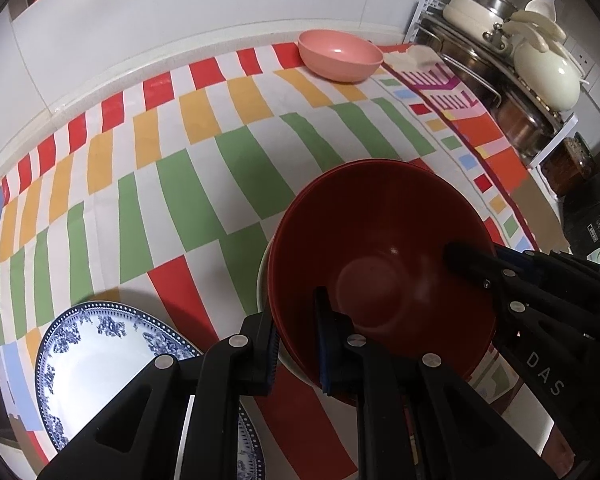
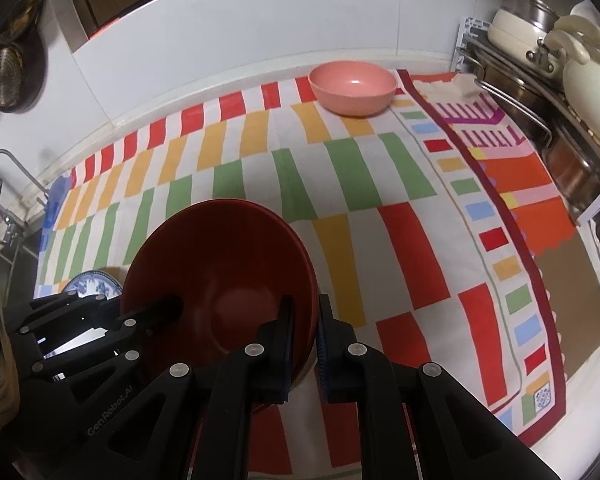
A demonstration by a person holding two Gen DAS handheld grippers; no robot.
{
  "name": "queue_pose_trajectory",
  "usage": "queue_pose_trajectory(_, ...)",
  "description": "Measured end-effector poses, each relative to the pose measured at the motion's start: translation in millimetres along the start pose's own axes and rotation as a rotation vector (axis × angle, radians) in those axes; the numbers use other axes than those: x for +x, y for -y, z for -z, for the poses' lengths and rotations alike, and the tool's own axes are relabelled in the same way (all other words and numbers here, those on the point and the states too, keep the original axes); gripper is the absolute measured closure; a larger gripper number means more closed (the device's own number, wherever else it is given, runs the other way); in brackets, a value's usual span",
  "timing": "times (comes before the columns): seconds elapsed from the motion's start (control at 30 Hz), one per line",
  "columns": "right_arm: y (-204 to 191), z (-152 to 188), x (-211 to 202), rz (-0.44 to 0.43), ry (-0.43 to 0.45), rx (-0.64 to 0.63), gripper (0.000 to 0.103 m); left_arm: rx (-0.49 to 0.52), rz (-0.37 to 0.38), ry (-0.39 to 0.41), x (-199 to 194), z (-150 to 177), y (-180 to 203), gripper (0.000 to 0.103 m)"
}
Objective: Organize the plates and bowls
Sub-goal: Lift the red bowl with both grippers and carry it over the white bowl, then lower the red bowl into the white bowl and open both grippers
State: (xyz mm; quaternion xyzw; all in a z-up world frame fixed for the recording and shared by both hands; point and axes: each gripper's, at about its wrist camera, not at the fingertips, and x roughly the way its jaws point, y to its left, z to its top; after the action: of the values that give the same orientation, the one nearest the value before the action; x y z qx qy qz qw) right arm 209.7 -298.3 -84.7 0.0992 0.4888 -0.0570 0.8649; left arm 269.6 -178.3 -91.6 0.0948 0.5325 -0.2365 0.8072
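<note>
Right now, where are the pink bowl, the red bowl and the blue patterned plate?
pink bowl [image 2: 354, 86]: right wrist view, inner wall.
red bowl [image 1: 380, 248]: left wrist view, inside surface.
blue patterned plate [image 1: 96, 364]: left wrist view, white centre.

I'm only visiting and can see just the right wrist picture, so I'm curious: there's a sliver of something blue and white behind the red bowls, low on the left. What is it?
Observer: It's a blue-and-white floral plate with a dotted rim. It lies flat on the striped cloth beside the red bowls.
Operator: From here the other gripper just pokes in from the side. How does it hold the bowls?
Observer: The left gripper straddles their near rim, with one finger inside the top bowl and one outside.
</note>
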Motion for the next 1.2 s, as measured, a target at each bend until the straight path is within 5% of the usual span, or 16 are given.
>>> queue_pose_trajectory(0.57,6,3,17,-0.007,-0.040,0.006,0.091,0.012,-0.008,-0.037,12,2,3,0.085)
queue_pose_trajectory(0.8,10,5,19,-0.006,-0.047,0.007,0.091,0.050,0.013,-0.022,4,-1,9,0.064)
queue_pose_trajectory(0.9,12,4,19,-0.006,-0.047,0.010,0.086,0.075,-0.019,0.020,-6,-2,13,0.044)
queue_pose_trajectory(1.2,14,-2,1,0.000,0.008,0.018,0.079,0.075,-0.053,0.105,-32,-15,4,0.041)
